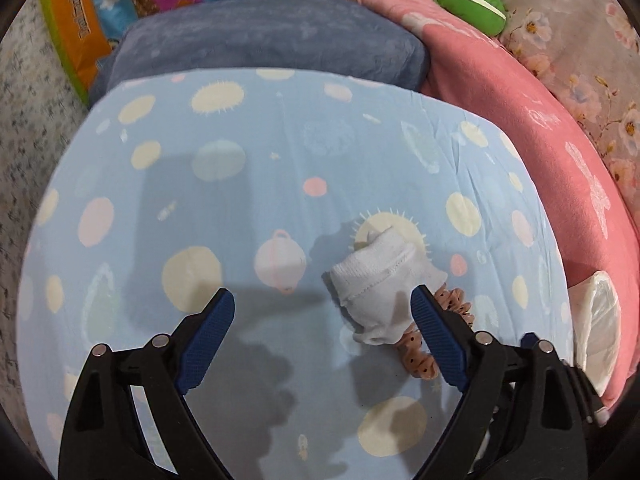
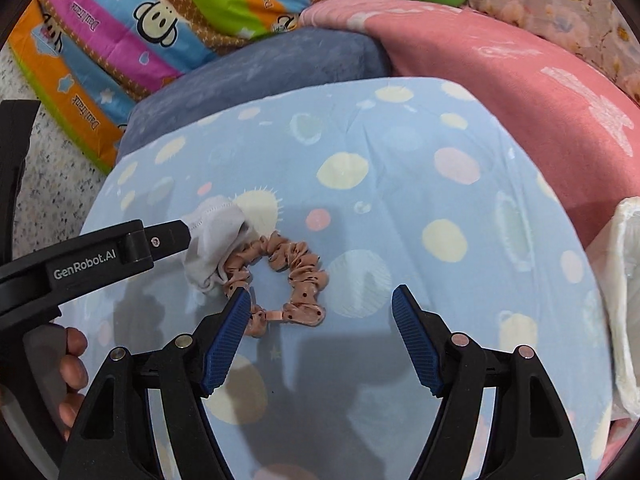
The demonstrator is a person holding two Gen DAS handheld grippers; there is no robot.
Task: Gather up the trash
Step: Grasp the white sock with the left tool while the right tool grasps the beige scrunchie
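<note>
Left gripper point(image 1: 323, 308): fingers spread wide and released, gripping nothing; its right blue pad point(image 1: 438, 344) stood against the edge of the white cloth, and whether it touched could not be told from the left wrist view.
Right gripper point(image 2: 321, 304): fingers likewise parted and empty, held low over the sheet; its left pad point(image 2: 226, 344) lay over the near edge of the scrunchie.
Hand point(image 2: 70, 376): seen at the lower left of the right wrist view, wrapped around the handle of the left gripper.
White cloth point(image 1: 376, 280): a small crumpled, stitched piece, lying on the sheet just ahead of the left gripper's right finger and resting partly on the scrunchie.
Scrunchie point(image 2: 298, 276): a tan ring with dark dots, flat on the sheet, its left part tucked under the white cloth, the rest between the right gripper's fingers and just ahead of them.
Sheet point(image 1: 280, 168): pale blue with cream, pink and planet-like spots, stretched over a rounded surface carrying both items.
White plastic bag point(image 2: 626, 300): crinkled, at the right edge beside the sheet.
Pink blanket point(image 1: 540, 152): curved along the sheet's right side.
Blue-grey cushion point(image 1: 272, 40): beyond the far edge of the sheet.
Striped cartoon quilt point(image 2: 160, 20): farther back, upper left.
Green plush point(image 1: 470, 0): at the top right, on the pink blanket.
</note>
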